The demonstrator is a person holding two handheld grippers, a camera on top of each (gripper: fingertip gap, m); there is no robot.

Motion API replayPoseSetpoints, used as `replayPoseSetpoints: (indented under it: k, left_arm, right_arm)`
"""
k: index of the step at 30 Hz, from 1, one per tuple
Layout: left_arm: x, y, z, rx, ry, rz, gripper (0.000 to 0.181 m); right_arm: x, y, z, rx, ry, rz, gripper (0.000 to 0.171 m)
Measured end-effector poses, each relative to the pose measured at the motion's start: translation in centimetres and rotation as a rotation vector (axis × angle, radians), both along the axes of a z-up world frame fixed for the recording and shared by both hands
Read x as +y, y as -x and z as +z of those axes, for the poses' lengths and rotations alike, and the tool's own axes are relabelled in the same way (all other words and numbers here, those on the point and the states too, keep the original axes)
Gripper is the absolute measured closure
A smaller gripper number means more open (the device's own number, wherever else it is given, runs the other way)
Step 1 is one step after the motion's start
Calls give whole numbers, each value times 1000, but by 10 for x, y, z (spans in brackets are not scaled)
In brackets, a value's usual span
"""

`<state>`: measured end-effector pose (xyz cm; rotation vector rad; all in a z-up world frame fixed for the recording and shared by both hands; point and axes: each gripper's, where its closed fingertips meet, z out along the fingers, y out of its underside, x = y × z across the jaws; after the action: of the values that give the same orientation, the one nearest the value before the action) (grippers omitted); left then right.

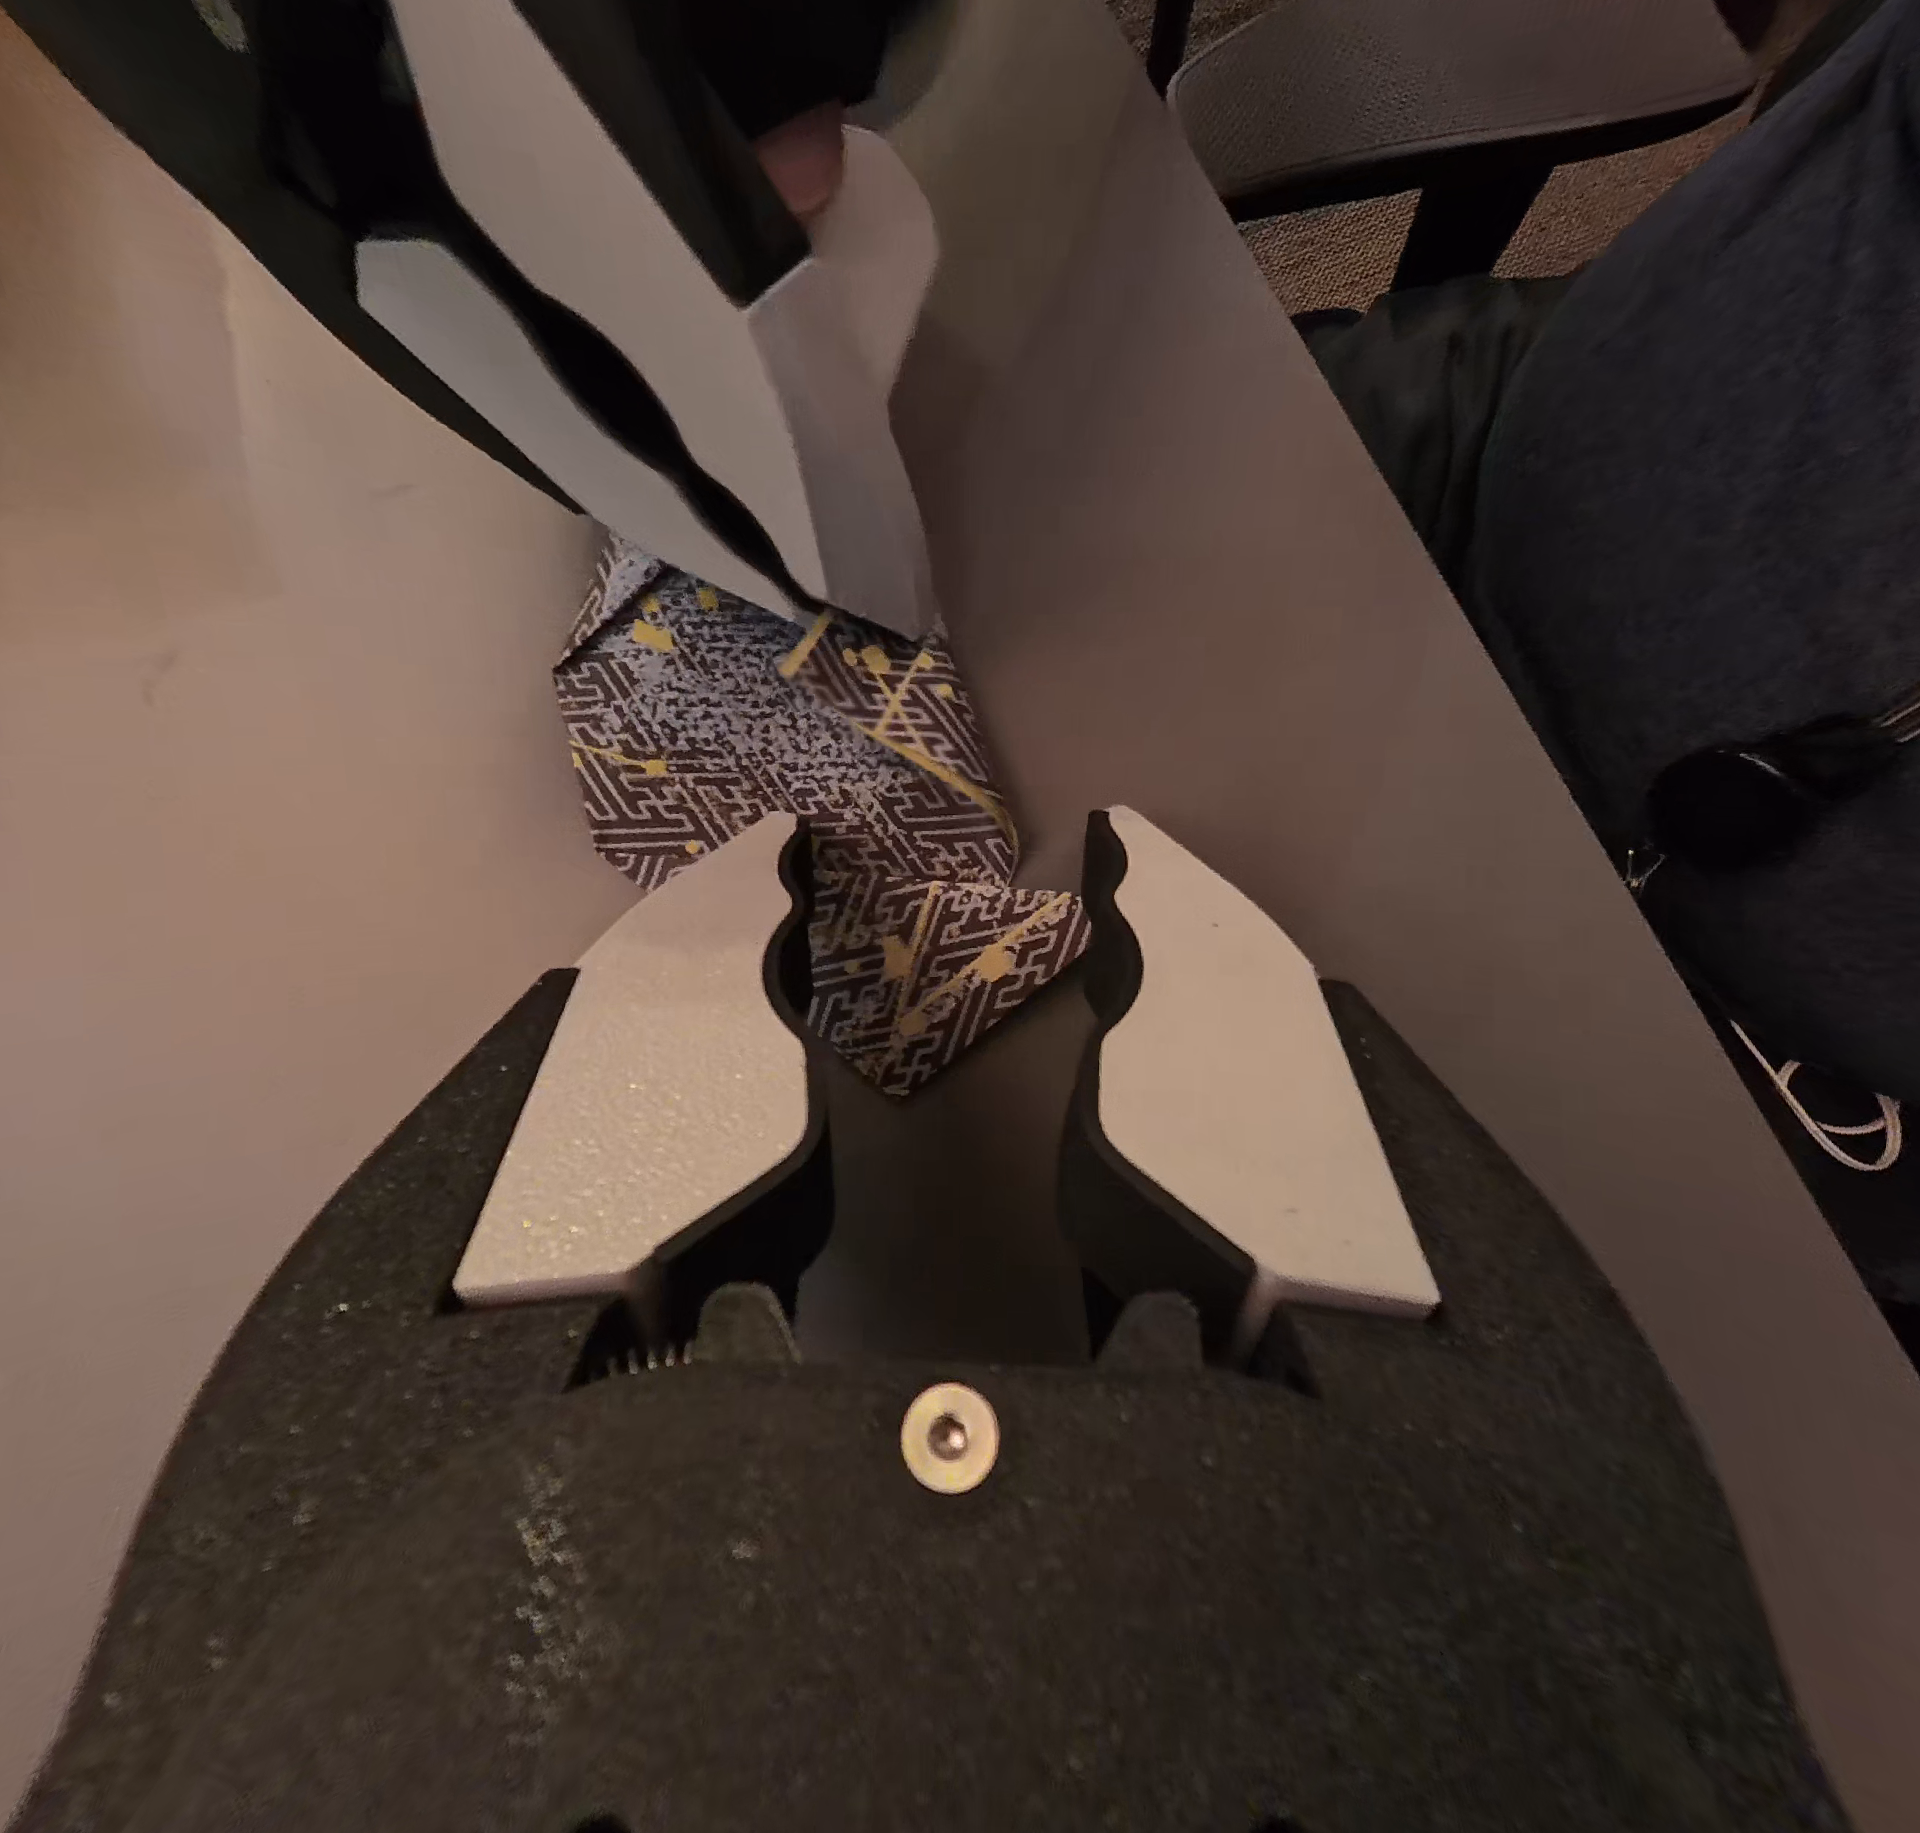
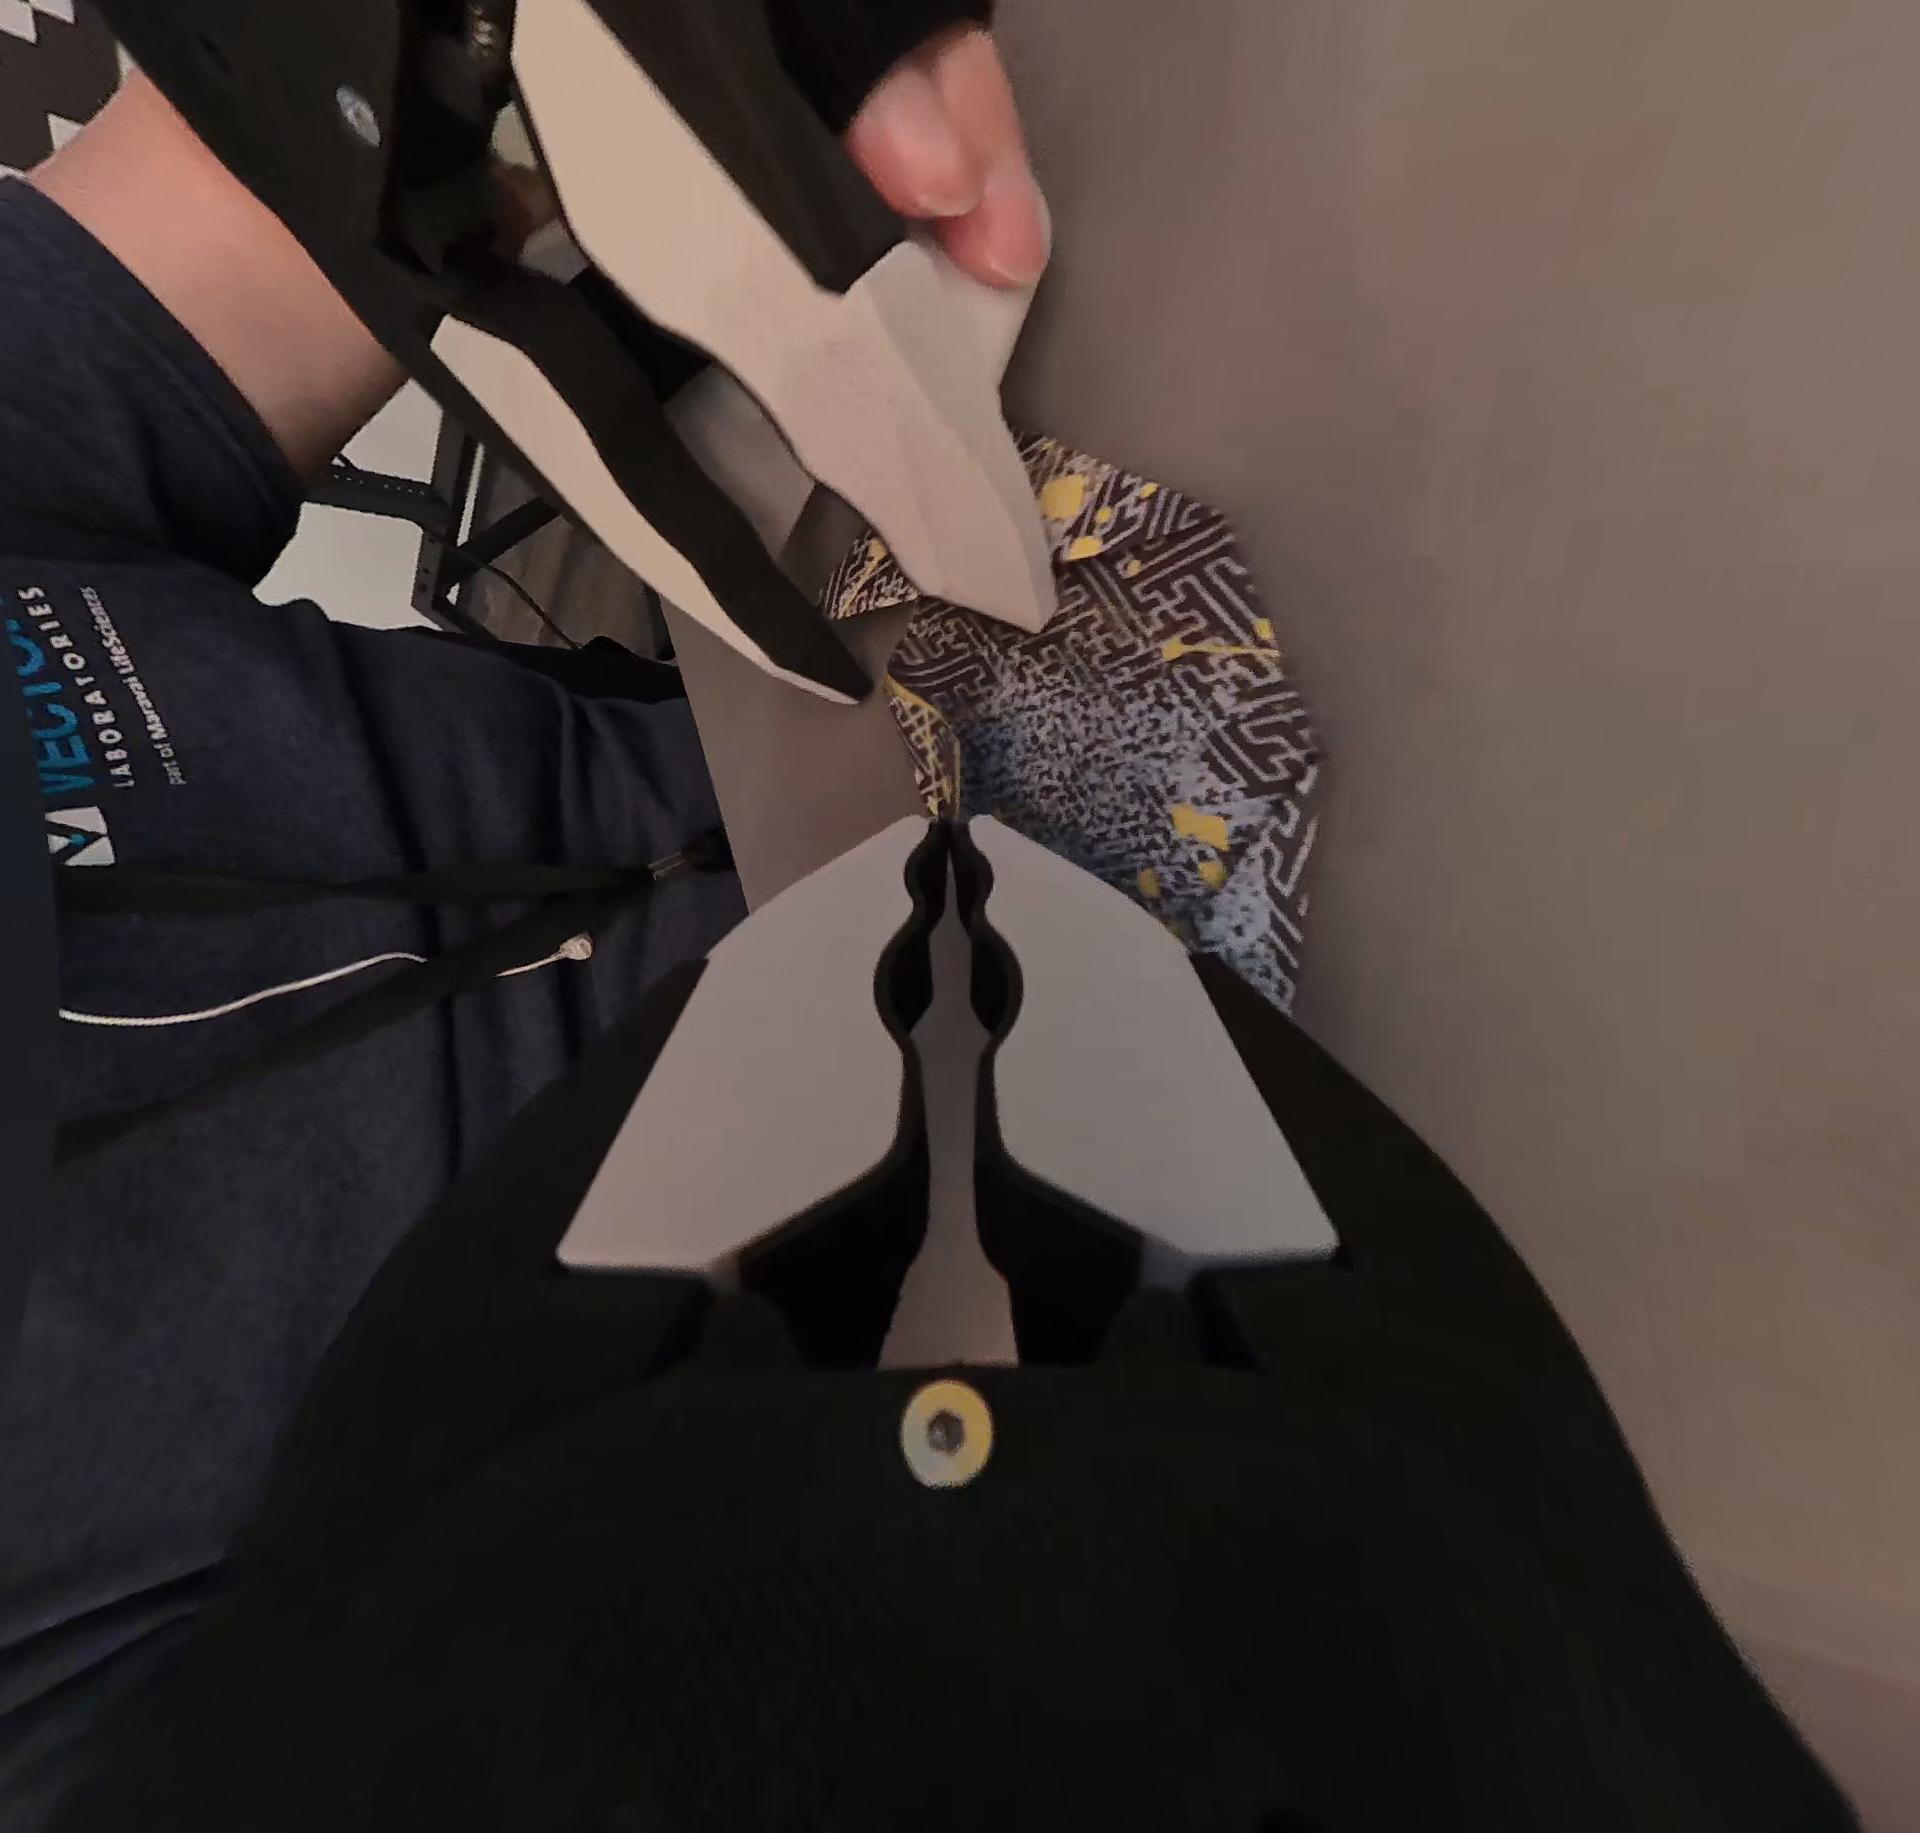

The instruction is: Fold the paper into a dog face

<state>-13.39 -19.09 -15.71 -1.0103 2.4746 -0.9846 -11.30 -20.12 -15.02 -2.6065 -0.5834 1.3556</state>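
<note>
Both hand-held grippers partly hide paper (image 1: 748, 744); right grip unclear

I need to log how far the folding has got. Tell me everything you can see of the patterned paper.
The paper is thin origami sheet, dark brown with a pale maze-like print, a speckled bluish patch and gold splashes. It is already folded into a compact multi-layered shape lying on the grey table, near its edge. One pointed flap lies between the fingers of the open left gripper. The shut right gripper has its tips at the paper's opposite edge; whether it pinches a layer cannot be told.
</note>
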Motion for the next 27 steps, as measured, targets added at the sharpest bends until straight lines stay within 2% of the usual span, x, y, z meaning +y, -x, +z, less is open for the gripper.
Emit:
replayPoseSetpoints:
  k: [3, 11, 16, 21, 27]
  left_arm:
    - [-1, 2, 0, 0, -7, -15, 137]
    - [-1, 2, 0, 0, -6, -19, 136]
    - [1, -1, 0, -4, 1, -16, 135]
    - [1, -1, 1, -14, 16, -4, 136]
    - [-4, -7, 20, -164, 64, -7, 140]
  right_arm:
    - [3, -3, -3, -27, 21, -5, 168]
    - [3, -3, -7, -87, 127, 21, 169]
    - [3, -4, -8, -170, 138, 52, 169]
    - [3, -4, -8, -175, 165, 50, 169]
    - [3, -4, -8, -130, 199, 36, 170]
